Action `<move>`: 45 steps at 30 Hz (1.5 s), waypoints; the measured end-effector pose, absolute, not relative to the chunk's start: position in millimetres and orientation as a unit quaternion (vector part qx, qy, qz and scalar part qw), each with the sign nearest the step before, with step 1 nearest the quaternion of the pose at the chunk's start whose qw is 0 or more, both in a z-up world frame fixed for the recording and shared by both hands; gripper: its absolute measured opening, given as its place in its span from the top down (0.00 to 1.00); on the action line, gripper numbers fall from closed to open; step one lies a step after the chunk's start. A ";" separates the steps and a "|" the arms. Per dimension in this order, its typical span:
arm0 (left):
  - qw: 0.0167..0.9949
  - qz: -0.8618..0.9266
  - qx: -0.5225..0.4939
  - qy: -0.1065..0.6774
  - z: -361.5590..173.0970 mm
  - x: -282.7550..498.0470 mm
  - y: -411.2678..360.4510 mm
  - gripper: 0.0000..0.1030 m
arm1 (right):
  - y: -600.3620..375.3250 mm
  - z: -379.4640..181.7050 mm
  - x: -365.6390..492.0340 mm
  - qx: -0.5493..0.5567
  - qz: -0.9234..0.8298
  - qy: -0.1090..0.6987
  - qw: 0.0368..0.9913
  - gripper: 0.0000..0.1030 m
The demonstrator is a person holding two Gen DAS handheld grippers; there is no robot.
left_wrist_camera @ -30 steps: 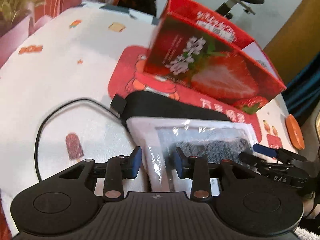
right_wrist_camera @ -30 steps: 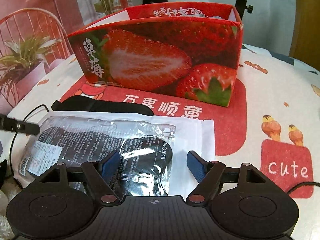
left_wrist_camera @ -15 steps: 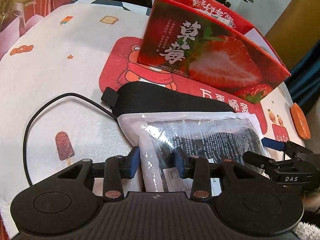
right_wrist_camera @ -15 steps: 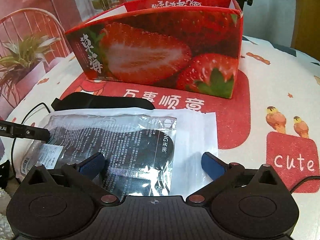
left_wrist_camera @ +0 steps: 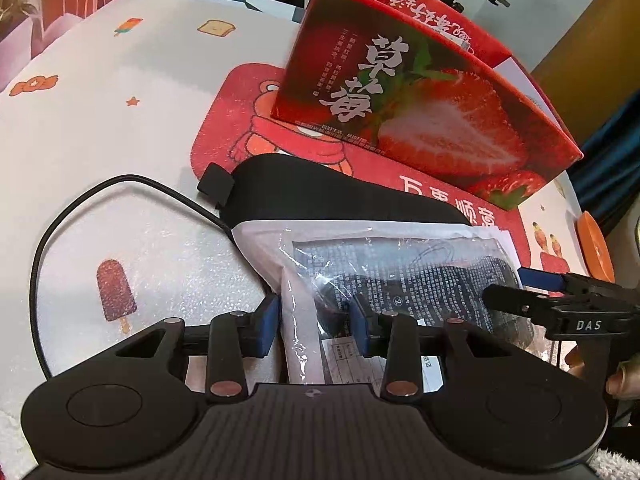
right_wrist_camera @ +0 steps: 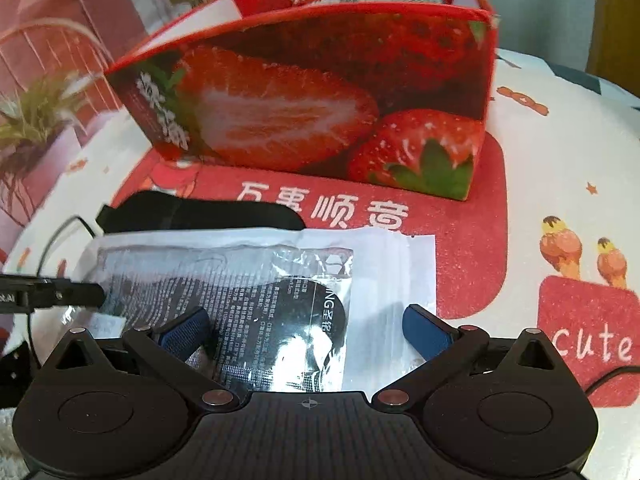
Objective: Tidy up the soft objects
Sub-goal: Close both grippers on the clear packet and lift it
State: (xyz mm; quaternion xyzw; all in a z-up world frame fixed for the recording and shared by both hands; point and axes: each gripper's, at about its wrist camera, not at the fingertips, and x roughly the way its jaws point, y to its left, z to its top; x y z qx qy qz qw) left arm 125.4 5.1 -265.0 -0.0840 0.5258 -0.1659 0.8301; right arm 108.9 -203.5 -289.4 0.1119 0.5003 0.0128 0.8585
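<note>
A clear plastic packet (left_wrist_camera: 400, 272) with a dark soft item inside lies flat on the table, on a white sheet; it also shows in the right wrist view (right_wrist_camera: 248, 292). A black eye mask (left_wrist_camera: 320, 196) lies just behind it, partly under it, and shows in the right wrist view (right_wrist_camera: 200, 212) too. My left gripper (left_wrist_camera: 316, 322) is open, its fingers either side of the packet's near left edge. My right gripper (right_wrist_camera: 308, 330) is wide open over the packet's right end. A red strawberry box (right_wrist_camera: 320, 100), open on top, stands behind.
A red printed mat (right_wrist_camera: 460, 240) lies under the box. A black cable (left_wrist_camera: 80, 208) loops on the white tablecloth at the left. An orange object (left_wrist_camera: 596, 248) sits at the far right edge. Potted plants (right_wrist_camera: 24, 120) stand beyond the table's left side.
My right gripper has opened wider and moved forward over the packet. My left gripper has moved closer to the packet's edge. The packet has not moved.
</note>
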 end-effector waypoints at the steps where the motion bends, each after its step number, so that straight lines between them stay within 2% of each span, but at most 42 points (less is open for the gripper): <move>1: 0.830 -0.167 -0.084 0.526 -264.8 126.3 4.9 0.62 | -201.8 -289.2 109.9 0.105 0.014 0.504 0.858 0.00; 16: 0.851 -0.235 -0.048 0.467 -233.9 131.9 -10.4 0.62 | -217.3 -277.3 107.0 0.172 0.051 0.481 0.858 0.01; 21: 0.856 -0.247 -0.021 0.453 -227.5 138.9 -15.7 0.62 | -225.5 -261.5 106.3 0.166 0.060 0.466 0.867 0.12; 26: 0.858 -0.261 0.020 0.442 -222.3 144.3 -20.0 0.62 | -226.5 -242.6 106.0 0.119 0.064 0.452 0.882 0.28; 30: 0.860 -0.266 0.028 0.435 -218.4 146.4 -21.1 0.62 | -222.9 -226.9 101.3 0.096 0.068 0.429 0.896 0.30; 33: 0.863 -0.263 0.026 0.431 -217.8 145.3 -20.0 0.62 | -218.5 -217.7 97.1 0.073 0.064 0.418 0.903 0.37; 38: 0.873 -0.252 0.005 0.417 -211.1 144.7 -14.1 0.61 | -210.9 -200.0 93.1 0.026 0.051 0.396 0.916 0.58; 45: 0.888 -0.251 -0.030 0.383 -191.4 148.4 -4.6 0.61 | -213.1 -174.2 93.5 0.021 0.047 0.353 0.934 0.65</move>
